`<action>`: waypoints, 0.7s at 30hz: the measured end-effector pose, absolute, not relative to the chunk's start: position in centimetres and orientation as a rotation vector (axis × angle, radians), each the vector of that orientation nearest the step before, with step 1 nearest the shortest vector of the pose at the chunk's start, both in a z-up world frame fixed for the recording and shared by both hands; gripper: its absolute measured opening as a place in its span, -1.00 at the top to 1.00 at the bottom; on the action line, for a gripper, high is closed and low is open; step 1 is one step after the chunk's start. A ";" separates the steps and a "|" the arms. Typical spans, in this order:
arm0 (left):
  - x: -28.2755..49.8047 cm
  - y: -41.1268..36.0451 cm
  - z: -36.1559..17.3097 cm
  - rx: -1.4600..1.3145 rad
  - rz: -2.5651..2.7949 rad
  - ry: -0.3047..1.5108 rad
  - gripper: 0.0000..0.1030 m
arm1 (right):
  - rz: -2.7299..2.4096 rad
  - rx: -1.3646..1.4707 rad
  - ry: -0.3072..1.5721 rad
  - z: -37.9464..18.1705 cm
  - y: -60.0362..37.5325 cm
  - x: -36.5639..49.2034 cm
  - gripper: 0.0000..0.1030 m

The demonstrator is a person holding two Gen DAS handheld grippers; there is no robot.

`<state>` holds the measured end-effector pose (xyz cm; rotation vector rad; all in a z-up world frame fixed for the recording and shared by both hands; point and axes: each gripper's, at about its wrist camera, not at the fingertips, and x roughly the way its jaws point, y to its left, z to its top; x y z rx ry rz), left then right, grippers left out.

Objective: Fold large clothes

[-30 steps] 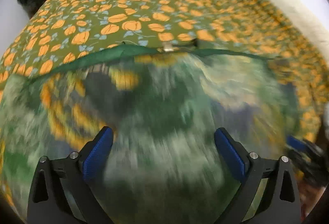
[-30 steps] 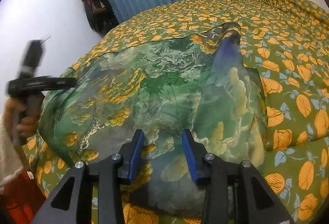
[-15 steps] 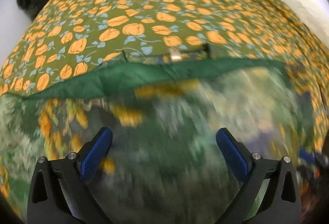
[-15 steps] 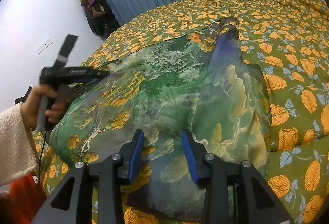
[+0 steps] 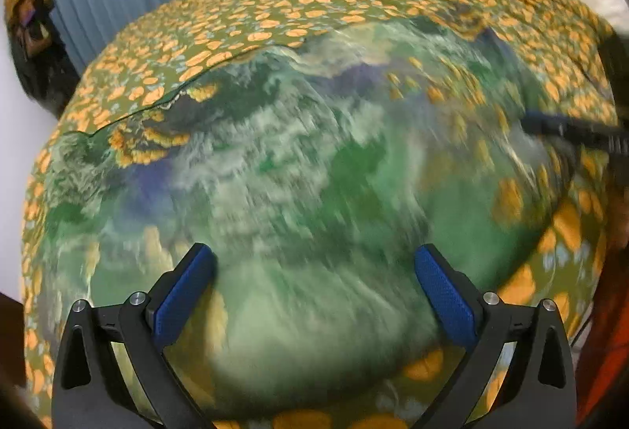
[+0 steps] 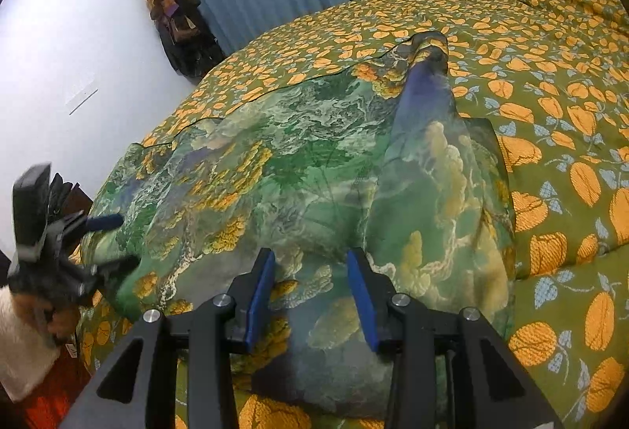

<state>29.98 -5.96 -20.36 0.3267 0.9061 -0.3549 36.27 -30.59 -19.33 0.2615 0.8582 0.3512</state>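
Lying spread on the leaf-print bedspread [image 6: 550, 83]: green printed garment [image 6: 298, 169], looks thin, light, slippery; best pinched at an edge or corner. Left gripper [image 5: 314, 283] jaws wide, empty, tilted down over its near-left side. Right gripper [image 6: 310, 291] part-open astride the near hem; grip unclear.

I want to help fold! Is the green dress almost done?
Not yet. One side of the green dress is already folded over, making a long flap on the bedspread. The left gripper is open above it, the right gripper near its bottom edge. The remaining folds are left.
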 end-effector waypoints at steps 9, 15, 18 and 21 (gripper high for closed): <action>25.8 -7.7 -16.9 0.324 -0.457 0.852 -0.98 | 0.197 0.466 0.771 -17.0 -36.4 32.5 -0.60; 29.0 -9.8 -16.3 0.191 -0.530 0.841 -0.98 | 0.123 0.600 0.867 -20.8 -39.1 34.2 -0.62; 31.0 -10.7 -19.5 0.162 -0.535 0.943 -0.98 | 0.151 0.652 0.892 -22.2 -38.9 35.7 -0.62; 30.8 -11.3 -20.8 0.221 -0.523 0.929 -0.99 | 0.175 0.712 0.909 -23.4 -38.8 36.6 -0.60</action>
